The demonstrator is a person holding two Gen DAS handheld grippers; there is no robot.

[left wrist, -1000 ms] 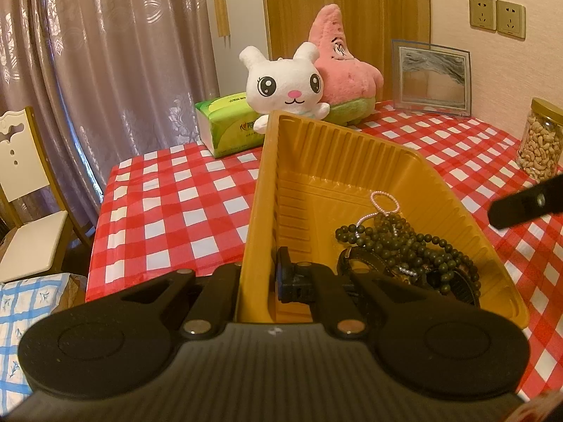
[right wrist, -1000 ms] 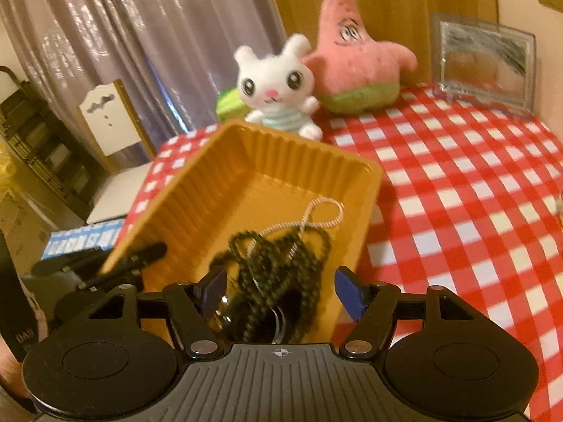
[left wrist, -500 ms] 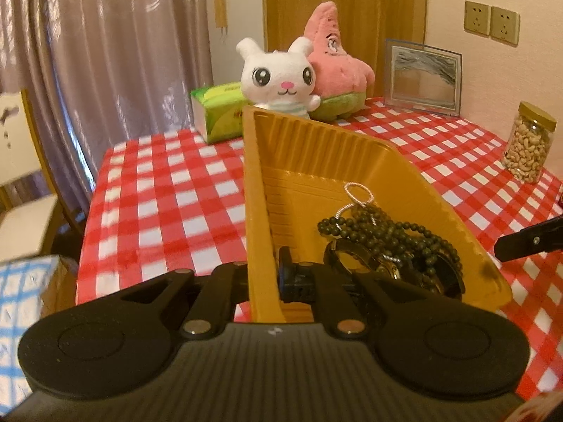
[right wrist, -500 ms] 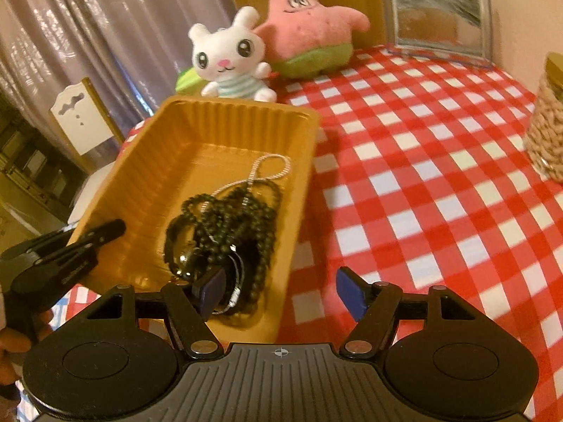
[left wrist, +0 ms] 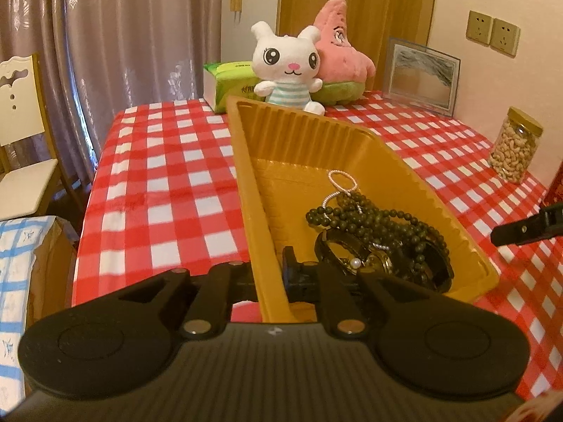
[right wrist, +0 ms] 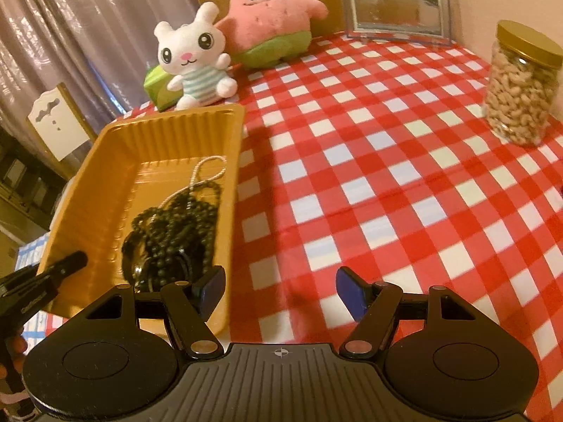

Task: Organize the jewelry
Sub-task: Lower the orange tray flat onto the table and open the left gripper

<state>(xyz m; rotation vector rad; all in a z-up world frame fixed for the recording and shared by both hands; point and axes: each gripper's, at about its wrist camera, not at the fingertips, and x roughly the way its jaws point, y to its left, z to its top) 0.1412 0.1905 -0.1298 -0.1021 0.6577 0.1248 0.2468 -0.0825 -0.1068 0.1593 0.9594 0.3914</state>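
A gold plastic tray [left wrist: 316, 133] [right wrist: 116, 147] sits on the red-checked tablecloth. In it lie a dark green bead necklace [left wrist: 373, 218] [right wrist: 183, 218], a thin silver chain [left wrist: 341, 179] [right wrist: 207, 168] and a black bangle [left wrist: 432, 267]. My left gripper [left wrist: 269, 276] is shut on the tray's near left wall. My right gripper [right wrist: 281, 292] is open and empty, over the cloth just right of the tray's near corner. It also shows as a black finger at the right edge of the left wrist view [left wrist: 527, 228].
A white bunny plush [left wrist: 286, 66] [right wrist: 193, 59], a pink starfish plush [right wrist: 267, 14] and a green tissue pack [left wrist: 232, 84] stand behind the tray. A picture frame [right wrist: 394, 0] and a nut jar [right wrist: 520, 84] are at the right. A chair [left wrist: 21, 140] stands left of the table.
The tray, held by my left gripper, has come down from a tilt to lie flatter. My right gripper has drawn back and moved right, off the jewelry and out of the tray.
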